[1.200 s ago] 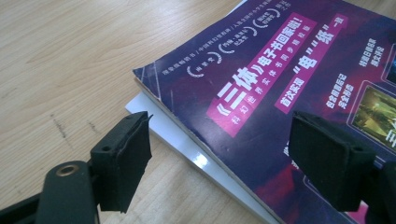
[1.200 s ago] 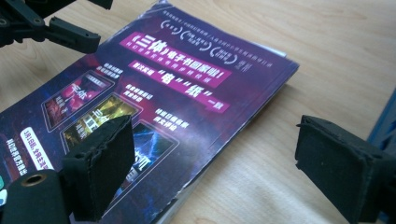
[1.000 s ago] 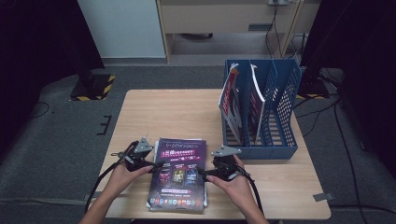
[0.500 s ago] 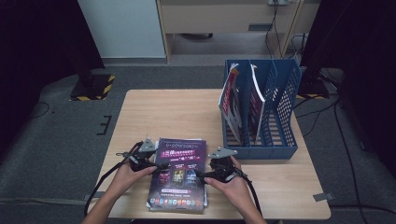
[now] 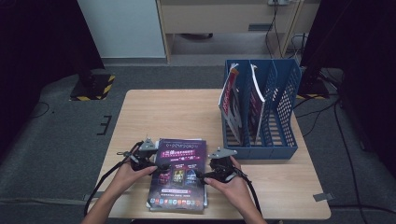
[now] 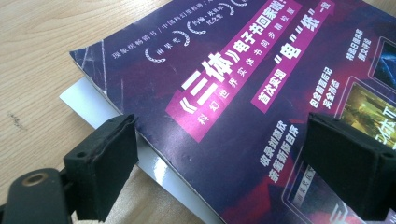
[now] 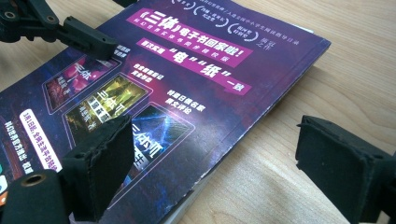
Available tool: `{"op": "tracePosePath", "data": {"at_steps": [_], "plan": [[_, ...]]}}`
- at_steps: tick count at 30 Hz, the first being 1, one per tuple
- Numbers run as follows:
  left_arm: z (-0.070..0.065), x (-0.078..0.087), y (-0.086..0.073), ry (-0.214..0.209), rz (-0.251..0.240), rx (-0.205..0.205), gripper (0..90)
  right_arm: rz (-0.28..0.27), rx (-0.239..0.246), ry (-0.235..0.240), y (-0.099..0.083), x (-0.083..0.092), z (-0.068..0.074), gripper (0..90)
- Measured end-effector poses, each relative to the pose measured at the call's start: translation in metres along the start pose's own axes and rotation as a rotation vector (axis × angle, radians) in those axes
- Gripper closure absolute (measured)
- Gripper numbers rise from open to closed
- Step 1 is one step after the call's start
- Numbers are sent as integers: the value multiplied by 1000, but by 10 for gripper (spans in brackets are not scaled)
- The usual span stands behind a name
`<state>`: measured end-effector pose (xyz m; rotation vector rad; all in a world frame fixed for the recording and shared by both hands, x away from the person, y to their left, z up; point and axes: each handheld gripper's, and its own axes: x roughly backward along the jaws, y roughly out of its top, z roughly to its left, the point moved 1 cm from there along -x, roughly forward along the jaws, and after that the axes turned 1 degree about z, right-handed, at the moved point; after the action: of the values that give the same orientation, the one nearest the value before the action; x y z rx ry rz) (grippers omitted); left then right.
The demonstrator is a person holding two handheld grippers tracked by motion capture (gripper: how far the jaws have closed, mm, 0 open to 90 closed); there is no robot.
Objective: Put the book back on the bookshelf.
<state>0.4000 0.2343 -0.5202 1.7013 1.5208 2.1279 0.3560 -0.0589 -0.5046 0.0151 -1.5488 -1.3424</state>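
The table has a pale wood-grain top with a smooth, matt finish. The magazine lying on it is paper; its purple printed cover is glossy and shows fine scuff lines near one corner. A white glossy sheet protrudes beneath it. The pads of the grippers are black, matt, foam-like blocks with rough-cut edges, mounted on black plastic arms. The file rack is blue perforated plastic. The floor is grey carpet.
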Motion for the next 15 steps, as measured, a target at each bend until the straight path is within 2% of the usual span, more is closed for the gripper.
{"op": "tracePosePath", "data": {"at_steps": [8, 15], "plan": [[-2, -2, 2, -14, -4, -21, 106, 5, -6, 13, -2, -1, 0, 126], [-7, -6, 6, -33, -6, -47, 127, 12, -35, 20, -6, -2, -3, 124]]}}
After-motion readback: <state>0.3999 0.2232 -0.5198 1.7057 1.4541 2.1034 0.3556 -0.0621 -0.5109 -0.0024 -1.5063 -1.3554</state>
